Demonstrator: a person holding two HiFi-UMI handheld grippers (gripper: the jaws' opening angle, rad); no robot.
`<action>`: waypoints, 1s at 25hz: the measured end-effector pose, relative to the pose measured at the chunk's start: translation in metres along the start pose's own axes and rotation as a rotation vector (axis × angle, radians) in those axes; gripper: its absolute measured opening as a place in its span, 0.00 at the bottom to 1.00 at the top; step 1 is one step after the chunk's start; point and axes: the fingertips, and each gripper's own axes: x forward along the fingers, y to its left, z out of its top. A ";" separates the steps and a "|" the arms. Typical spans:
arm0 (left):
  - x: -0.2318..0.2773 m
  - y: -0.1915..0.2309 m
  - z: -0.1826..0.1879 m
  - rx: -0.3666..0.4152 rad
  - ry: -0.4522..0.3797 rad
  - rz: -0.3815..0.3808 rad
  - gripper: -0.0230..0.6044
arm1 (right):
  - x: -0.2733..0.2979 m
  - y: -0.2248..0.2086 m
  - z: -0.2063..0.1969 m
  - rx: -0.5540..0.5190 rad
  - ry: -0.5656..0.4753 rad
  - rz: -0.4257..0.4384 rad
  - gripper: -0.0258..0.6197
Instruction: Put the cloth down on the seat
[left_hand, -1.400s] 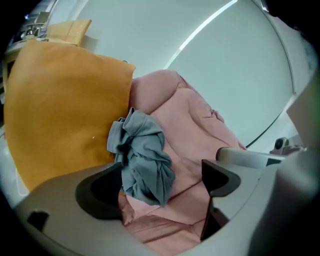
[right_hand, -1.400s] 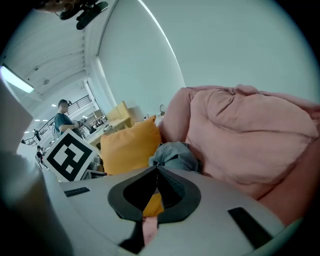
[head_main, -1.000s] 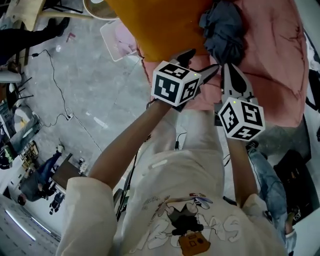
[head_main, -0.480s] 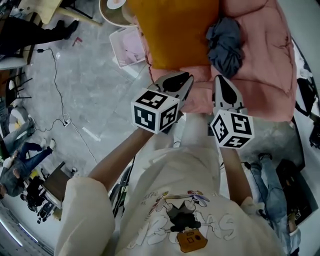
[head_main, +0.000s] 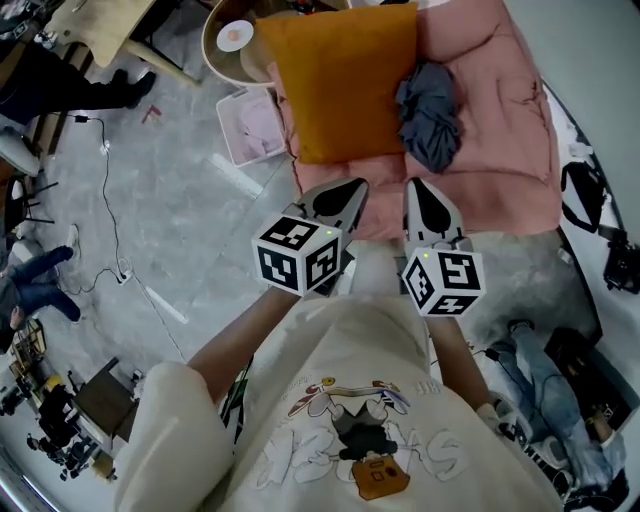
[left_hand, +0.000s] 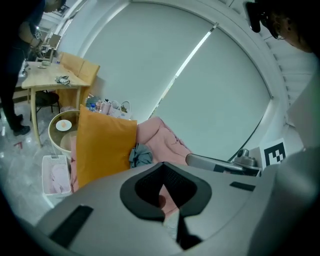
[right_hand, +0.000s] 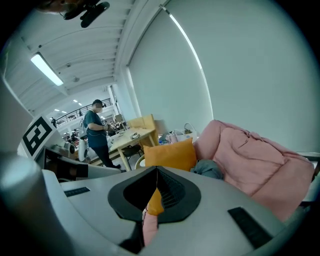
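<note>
The blue-grey cloth (head_main: 430, 110) lies crumpled on the pink seat (head_main: 500, 120), beside an orange cushion (head_main: 340, 80). No gripper touches it. My left gripper (head_main: 355, 185) is shut with nothing in it and hovers off the seat's front edge. My right gripper (head_main: 416, 184) is beside it, also shut and empty. In the left gripper view the cloth (left_hand: 140, 156) shows beyond the closed left gripper (left_hand: 162, 166), between the cushion (left_hand: 102, 145) and the seat (left_hand: 162, 136). In the right gripper view the cloth (right_hand: 207, 169) sits past the closed right gripper (right_hand: 156, 171).
A white basket (head_main: 250, 125) stands on the grey floor left of the seat. Behind it is a round table (head_main: 230, 40). Cables (head_main: 105, 180) trail across the floor. Black bags (head_main: 590, 200) lie to the right. A person (right_hand: 97, 135) stands by a wooden table (right_hand: 130, 137).
Both grippers have drawn back from the seat toward the body. The left gripper's jaws have closed. The cloth stays lying on the seat.
</note>
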 end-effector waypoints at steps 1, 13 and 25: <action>-0.004 -0.002 0.002 -0.006 -0.008 0.001 0.04 | -0.003 0.003 0.003 -0.005 -0.008 0.002 0.07; -0.063 -0.044 0.031 0.036 -0.132 -0.047 0.04 | -0.053 0.066 0.030 -0.044 -0.105 0.054 0.07; -0.112 -0.066 0.027 0.054 -0.214 -0.051 0.04 | -0.096 0.107 0.028 -0.077 -0.149 0.057 0.07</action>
